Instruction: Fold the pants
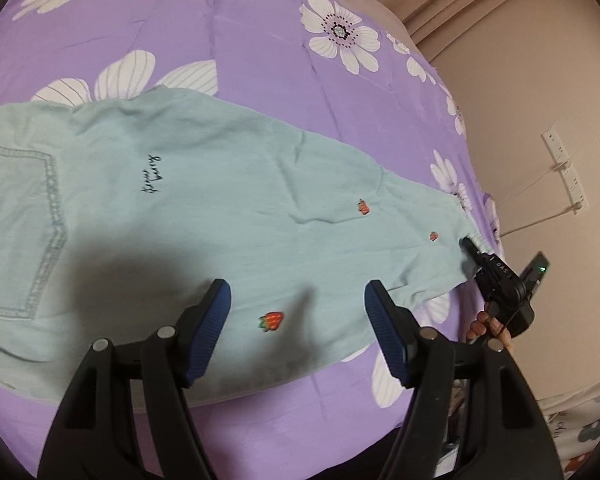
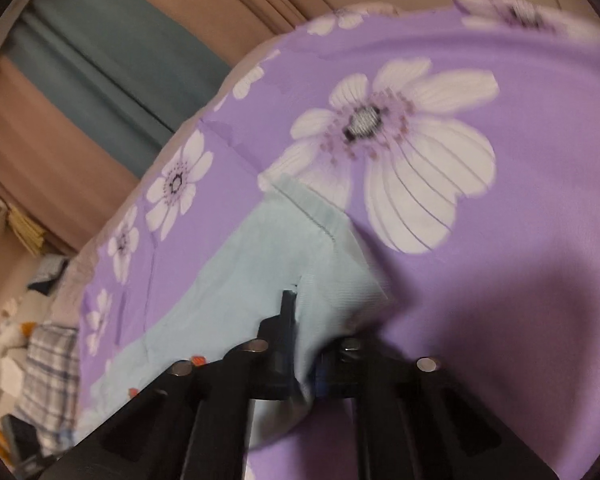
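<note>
Light blue pants [image 1: 219, 184] with small strawberry patches lie flat on a purple flowered bedspread [image 1: 259, 40], with the back pocket at the left and the leg reaching right. My left gripper [image 1: 297, 292] hovers open over the near edge of the leg, with a strawberry patch [image 1: 271, 321] below the gap between its blue pads. My right gripper [image 1: 470, 250] is shut on the leg's hem at the far right. In the right wrist view the pants [image 2: 235, 280] bunch up between the closed fingers of the right gripper [image 2: 304, 320], and one finger is hidden by cloth.
The bed's edge runs close on the right, with a beige wall and a wall socket strip [image 1: 566, 168] beyond it. A person's fingers [image 1: 478, 326] hold the right gripper's handle. In the right wrist view, curtains [image 2: 99, 60] and a plaid cloth [image 2: 47, 376] lie past the bed.
</note>
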The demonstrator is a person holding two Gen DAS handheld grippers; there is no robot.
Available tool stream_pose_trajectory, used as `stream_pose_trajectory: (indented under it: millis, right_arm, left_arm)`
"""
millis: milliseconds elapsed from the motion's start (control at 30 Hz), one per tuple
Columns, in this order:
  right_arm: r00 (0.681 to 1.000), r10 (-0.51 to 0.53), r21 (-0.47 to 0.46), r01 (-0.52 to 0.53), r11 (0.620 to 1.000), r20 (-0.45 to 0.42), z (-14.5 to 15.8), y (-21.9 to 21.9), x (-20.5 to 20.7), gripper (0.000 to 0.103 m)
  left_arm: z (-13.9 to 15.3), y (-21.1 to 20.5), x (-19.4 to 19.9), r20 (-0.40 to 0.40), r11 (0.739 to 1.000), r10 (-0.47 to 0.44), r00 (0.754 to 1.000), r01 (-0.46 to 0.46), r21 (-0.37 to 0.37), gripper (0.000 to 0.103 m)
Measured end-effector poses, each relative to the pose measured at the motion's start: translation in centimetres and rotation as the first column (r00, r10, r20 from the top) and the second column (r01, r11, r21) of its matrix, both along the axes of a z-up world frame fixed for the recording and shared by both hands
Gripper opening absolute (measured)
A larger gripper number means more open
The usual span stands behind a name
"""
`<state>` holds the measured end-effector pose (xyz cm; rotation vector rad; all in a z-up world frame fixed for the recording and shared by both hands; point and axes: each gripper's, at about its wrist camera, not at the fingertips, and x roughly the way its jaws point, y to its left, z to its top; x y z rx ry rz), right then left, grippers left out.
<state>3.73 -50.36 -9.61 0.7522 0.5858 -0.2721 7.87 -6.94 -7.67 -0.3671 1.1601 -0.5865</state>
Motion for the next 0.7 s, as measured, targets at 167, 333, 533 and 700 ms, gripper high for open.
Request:
stream_pose_trajectory:
  millis: [167, 333, 533, 700]
  right_arm:
    - [0.974, 0.223, -0.379, -0.196, 0.904, 0.027, 6.6, 8.5, 2.6, 0.009]
    - [0.894, 0.446, -0.580, -0.387, 0.716, -0.046, 7.7, 18.6, 4.2, 0.009]
    - [0.795, 0.580, -0.666, -0.531, 0.523, -0.178, 3.6, 27.6, 4.4, 0.009]
    - [0.735, 0.644, -0.722, -0.561, 0.404, -0.212, 2.8, 31.1, 2.7, 0.009]
  left_arm:
    - [-0.3, -0.6, 1.1, -0.100, 0.979, -0.008, 0.995, -0.013, -0.202, 0.071]
    - [0.1, -1.5, 1.6, -0.110, 0.945, -0.005, 0.994, -0.031, -0.325, 0.085]
    - [-2.9, -2.6, 2.7, -0.244, 0.897, -0.010, 0.970, -0.100, -0.431, 0.088]
    - [-3.2, -2.4, 3.1, -0.243, 0.910, -0.003, 0.970, -0.098, -0.403, 0.042]
